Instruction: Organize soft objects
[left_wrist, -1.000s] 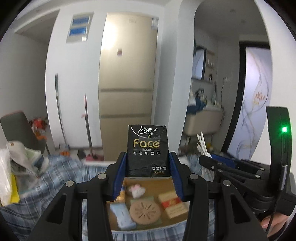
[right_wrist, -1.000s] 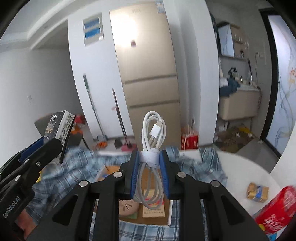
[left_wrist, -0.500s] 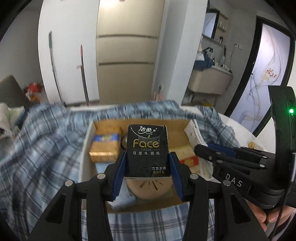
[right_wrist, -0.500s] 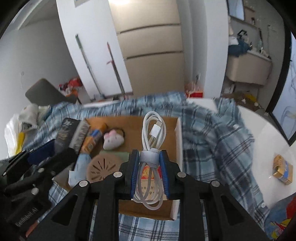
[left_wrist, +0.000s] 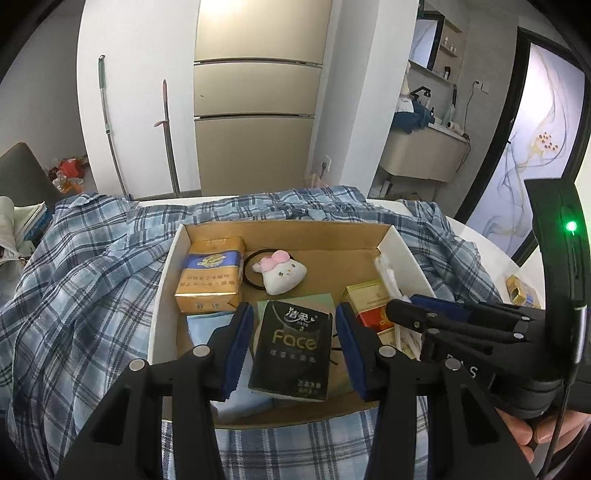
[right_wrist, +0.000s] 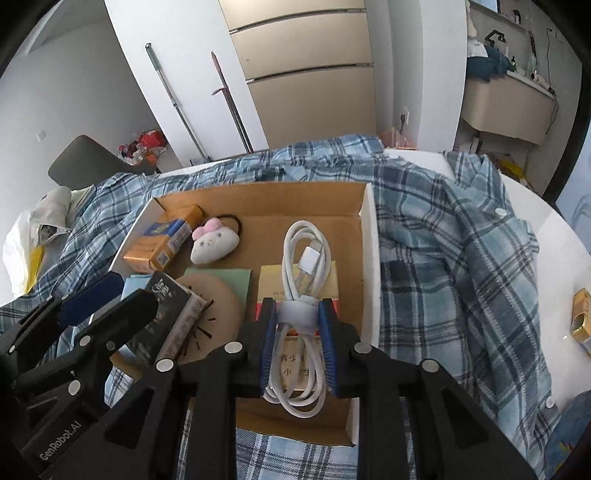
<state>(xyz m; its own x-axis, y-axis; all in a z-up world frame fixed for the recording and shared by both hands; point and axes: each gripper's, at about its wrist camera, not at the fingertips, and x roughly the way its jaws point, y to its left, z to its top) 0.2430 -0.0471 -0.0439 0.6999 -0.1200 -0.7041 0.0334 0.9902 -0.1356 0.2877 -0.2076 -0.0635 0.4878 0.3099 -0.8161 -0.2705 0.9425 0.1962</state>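
A shallow cardboard box (left_wrist: 173, 258) (right_wrist: 369, 236) sits on a blue plaid shirt (left_wrist: 81, 280) (right_wrist: 450, 236). My left gripper (left_wrist: 295, 350) is open, its pads apart on both sides of a black Face tissue pack (left_wrist: 291, 350) that lies tilted in the box; the pack also shows in the right wrist view (right_wrist: 173, 317). My right gripper (right_wrist: 298, 347) is shut on a coiled white cable (right_wrist: 304, 266) with a white strap, held over the box's right side.
In the box lie a white plush bunny with a pink bow (left_wrist: 282, 273) (right_wrist: 214, 243), a gold and blue carton (left_wrist: 210, 273), a red and gold pack (left_wrist: 369, 302), a round brown disc (right_wrist: 218, 314) and a pale blue pack (left_wrist: 207, 328). A small gold box (right_wrist: 581, 317) lies on the white table.
Both grippers came down over the box. My left gripper opened and the tissue pack dropped out of its pads into the box. The right gripper still holds the cable.
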